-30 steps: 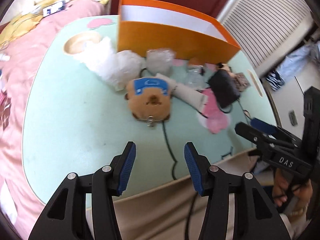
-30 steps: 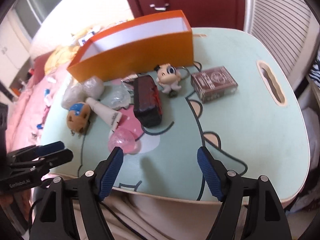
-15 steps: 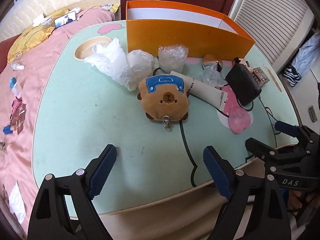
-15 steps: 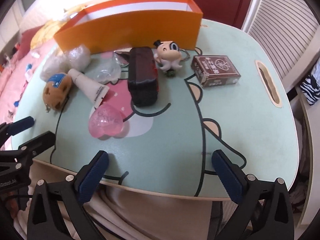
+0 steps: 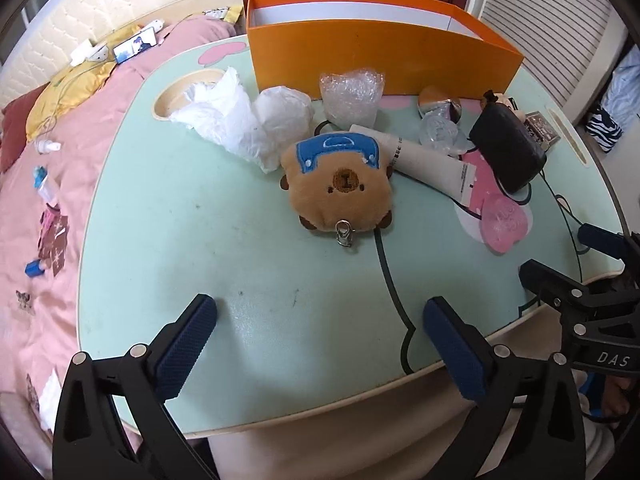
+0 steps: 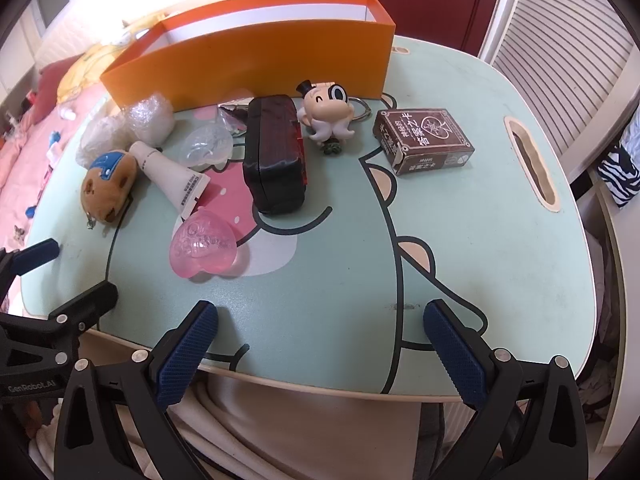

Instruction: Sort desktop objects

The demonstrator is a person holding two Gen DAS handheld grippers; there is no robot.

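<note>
Since a second ago: both sets of jaws opened out wide, nothing between them. Left gripper (image 5: 320, 326) low in frame, over bare mint-green tabletop (image 5: 168, 240). Right gripper (image 6: 320, 326) likewise agape near bottom edge. Brown plush bear keychain (image 5: 340, 192) at centre, touching white squeeze tube (image 5: 428, 160). Pink translucent heart-shaped case (image 6: 204, 250) at centre left. Orange open cardboard box (image 6: 256, 60) along upper frame.

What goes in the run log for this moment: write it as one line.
phase: start | left gripper: open, empty, jaws just opened | right gripper: open, empty, jaws just opened | brown plush bear keychain: on table | orange cardboard box: upright
</note>
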